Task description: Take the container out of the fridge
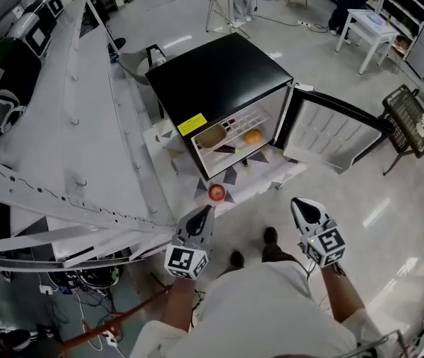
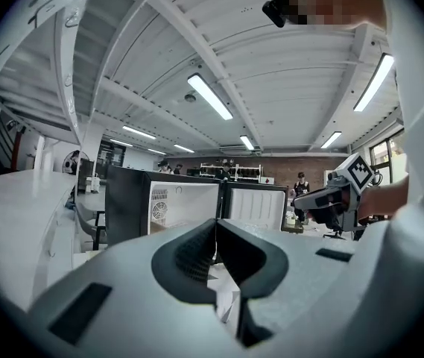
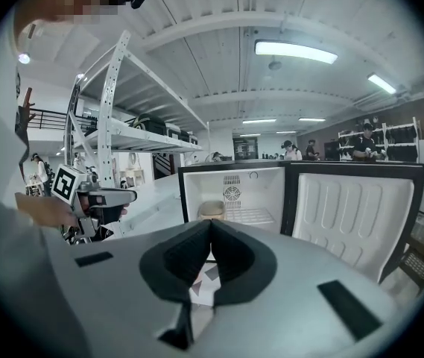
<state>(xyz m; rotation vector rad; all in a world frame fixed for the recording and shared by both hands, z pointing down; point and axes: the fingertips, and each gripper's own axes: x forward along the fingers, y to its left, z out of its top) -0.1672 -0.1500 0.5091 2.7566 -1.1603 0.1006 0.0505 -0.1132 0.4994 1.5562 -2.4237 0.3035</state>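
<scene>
Left gripper (image 1: pixel 206 213), right gripper (image 1: pixel 302 206): fingers (image 3: pixel 188 256) sitting shut, empty. Beige round container (image 1: pixel 210 137) ahead inside black mini fridge (image 1: pixel 219 77); risking shoving it if not opening first.

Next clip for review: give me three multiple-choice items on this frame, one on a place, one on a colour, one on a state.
1. The container sits: A on the floor; B inside the fridge; C on the fridge's top.
2. The fridge's outside is: A white; B red; C black.
3. The fridge door is: A open; B shut; C removed.
Answers: B, the head view shows it inside beside the orange fruit; C, its top and sides are black; A, it stands swung wide, its white inner face showing.
</scene>
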